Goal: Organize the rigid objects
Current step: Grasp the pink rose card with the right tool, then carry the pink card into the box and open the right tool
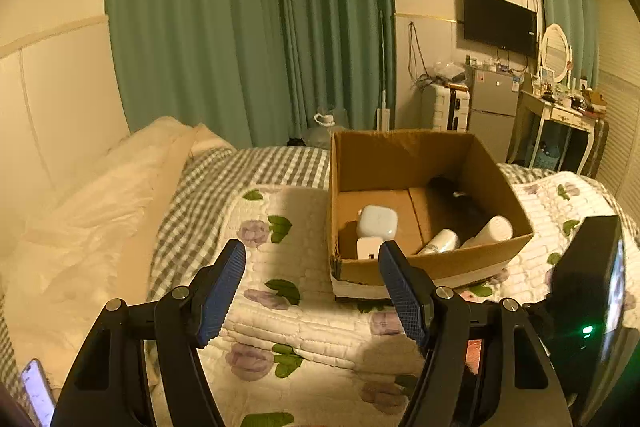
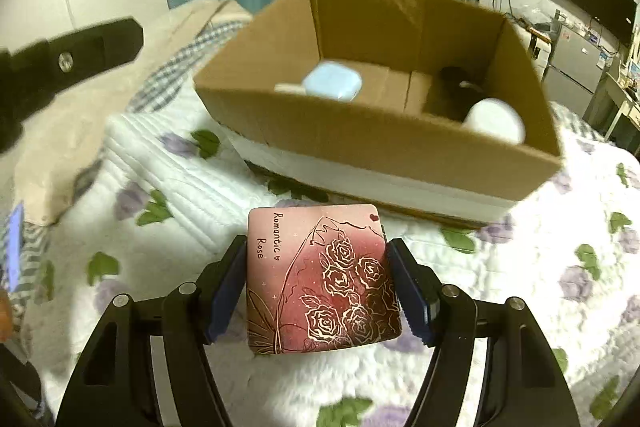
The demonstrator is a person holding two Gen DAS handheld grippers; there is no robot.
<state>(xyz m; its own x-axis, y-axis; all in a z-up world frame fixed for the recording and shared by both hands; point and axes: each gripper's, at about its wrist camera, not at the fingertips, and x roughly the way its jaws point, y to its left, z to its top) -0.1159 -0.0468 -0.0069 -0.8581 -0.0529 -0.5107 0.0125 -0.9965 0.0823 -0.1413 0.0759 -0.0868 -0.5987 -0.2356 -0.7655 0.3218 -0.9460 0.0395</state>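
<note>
Two grippers: the right gripper point(image 2: 316, 279) clamps a pink rose-printed box point(image 2: 320, 279) near the cardboard box point(image 2: 372, 135); the left gripper point(image 1: 312, 283) gapes wide.

Teal curtains point(image 1: 248, 27) cover the far wall; a TV point(image 1: 499, 22) hangs right — below it a fridge point(image 1: 493, 107) and dressing table point(image 1: 560, 115). Warm, dim light.

box point(image 2: 380, 131): motion-blurred | dark item point(image 1: 448, 187) inside: unidentifiable
</note>
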